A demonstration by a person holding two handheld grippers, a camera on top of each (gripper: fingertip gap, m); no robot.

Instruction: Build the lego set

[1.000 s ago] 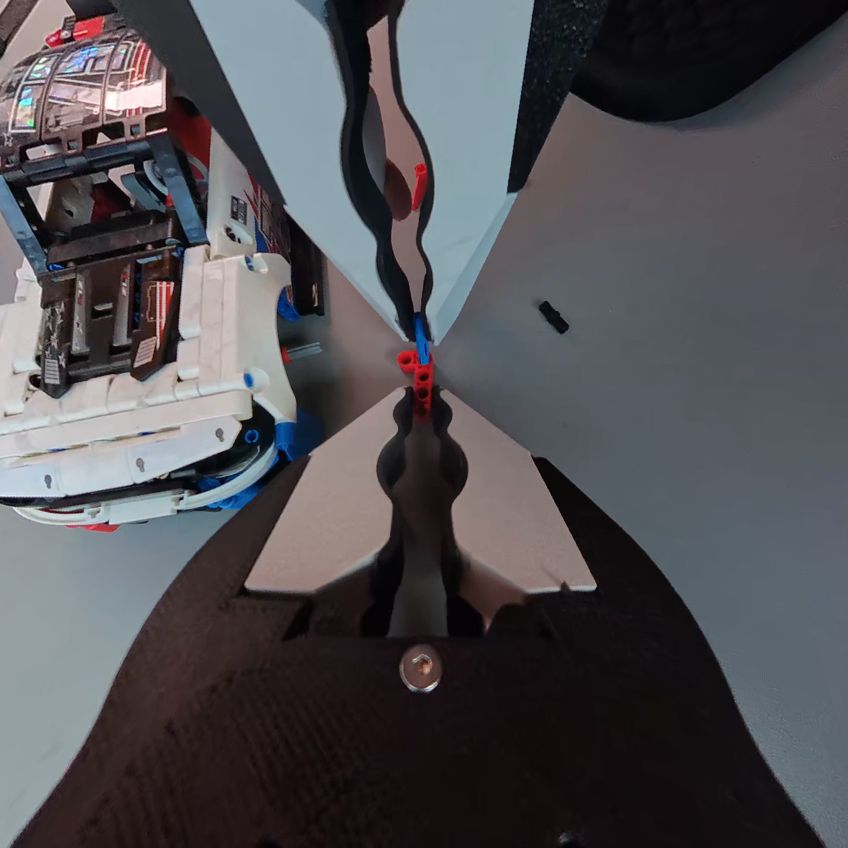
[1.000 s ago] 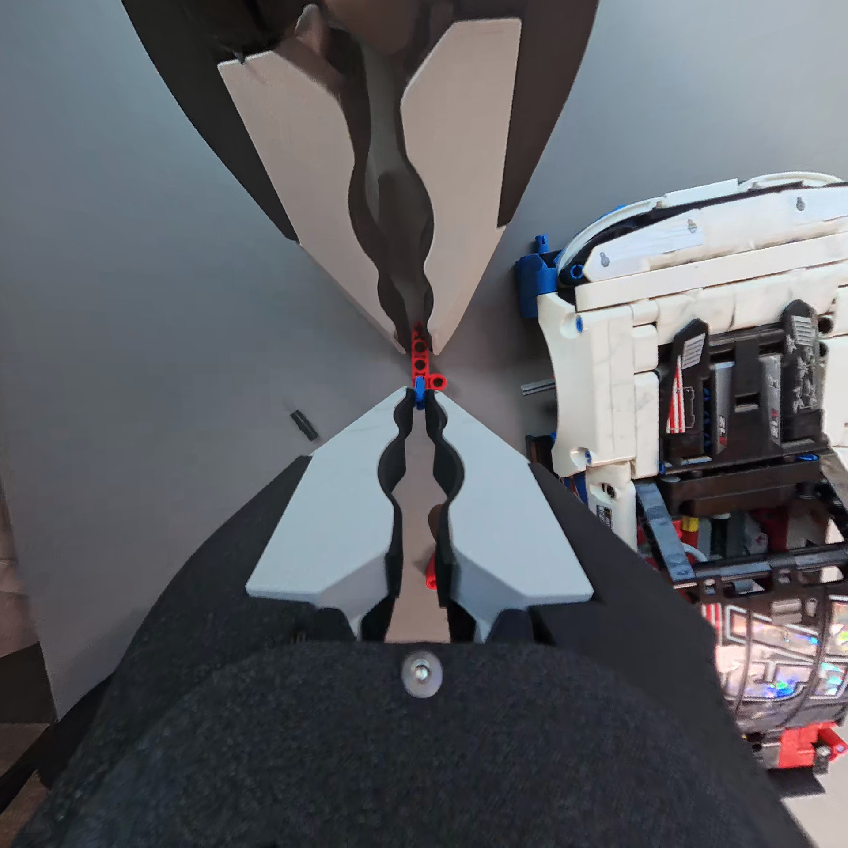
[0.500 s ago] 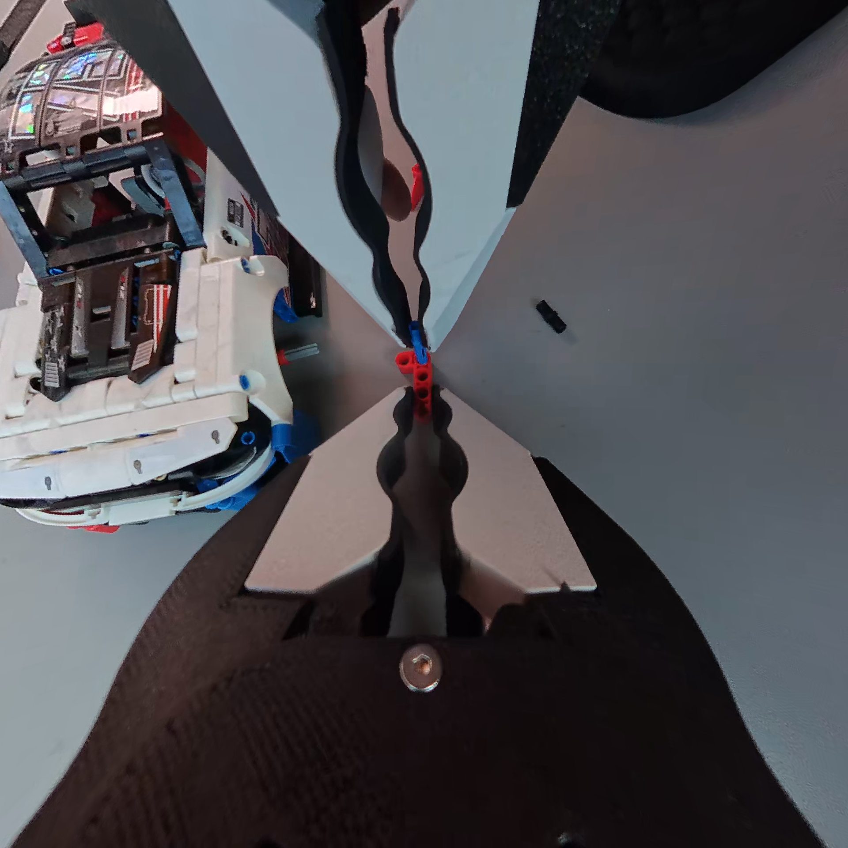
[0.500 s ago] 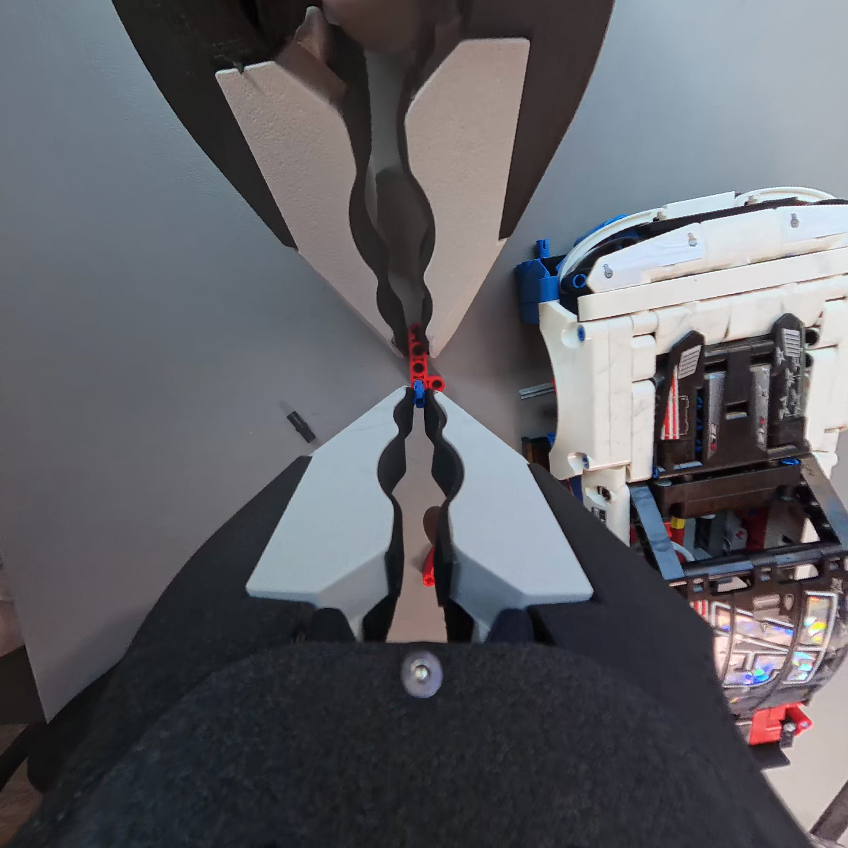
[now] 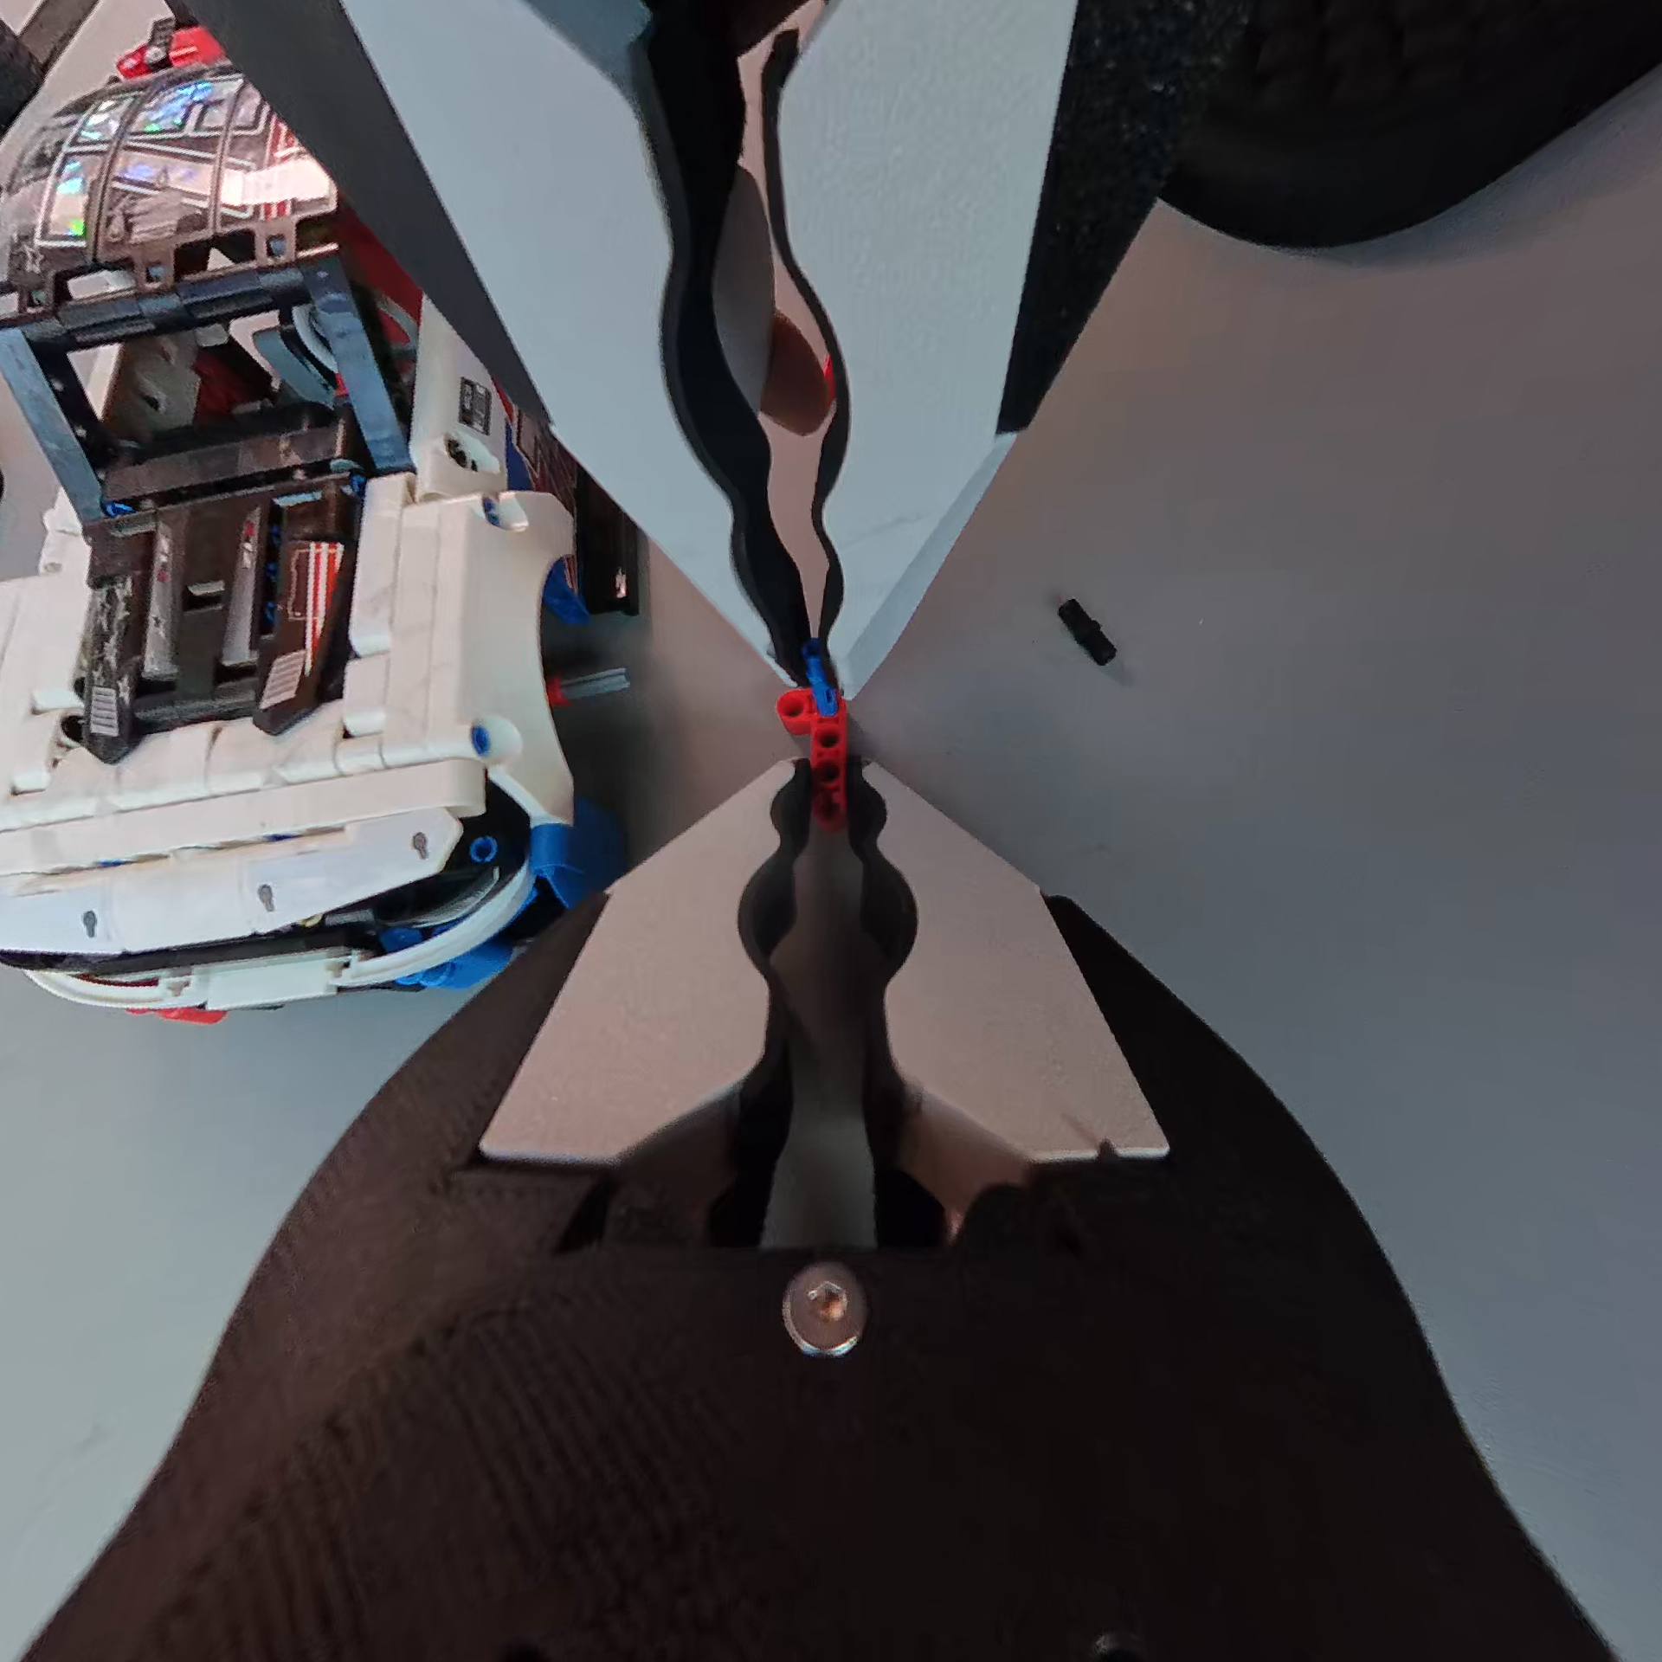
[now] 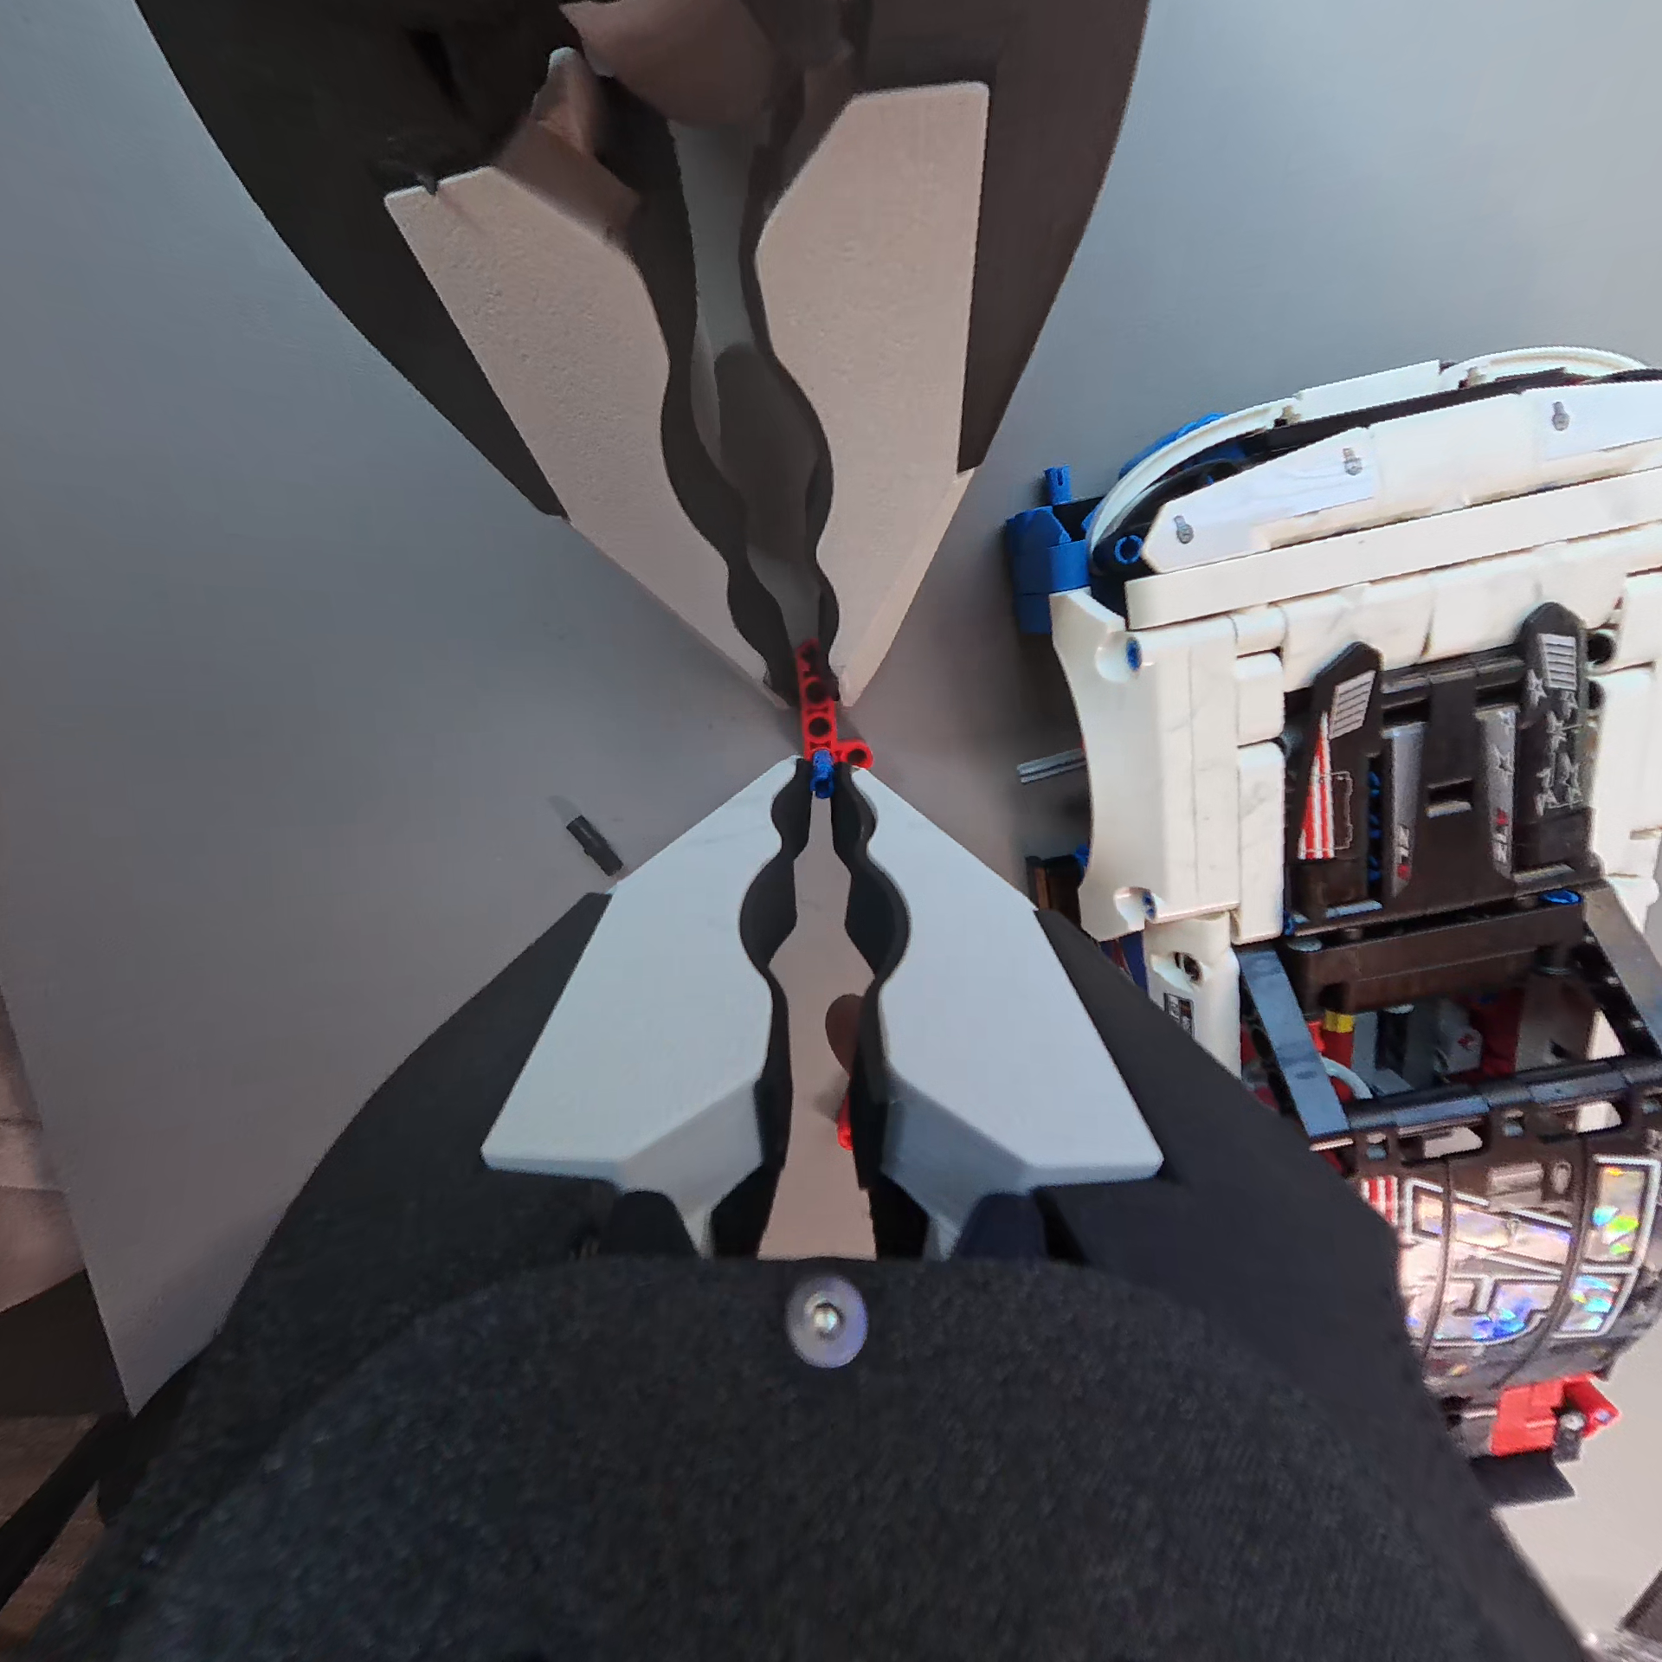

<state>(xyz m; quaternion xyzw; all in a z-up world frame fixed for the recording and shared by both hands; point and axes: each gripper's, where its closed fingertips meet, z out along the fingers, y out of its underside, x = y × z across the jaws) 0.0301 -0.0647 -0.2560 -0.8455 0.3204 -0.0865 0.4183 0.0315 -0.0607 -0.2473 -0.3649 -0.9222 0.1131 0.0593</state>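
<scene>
Two claws meet tip to tip: the left claw (image 5: 827,791) is closed on a red beam (image 5: 826,754), the right claw (image 6: 820,781) on a blue pin (image 6: 820,773). Both parts are judged light, stiff, slippery; grips near the ends suit.

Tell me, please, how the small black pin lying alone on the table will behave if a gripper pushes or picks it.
The small black pin looks short and round, so a push would probably roll it across the smooth grey table. It seems very light and stiff. Being so tiny, it may slip from wide fingertips.
</scene>
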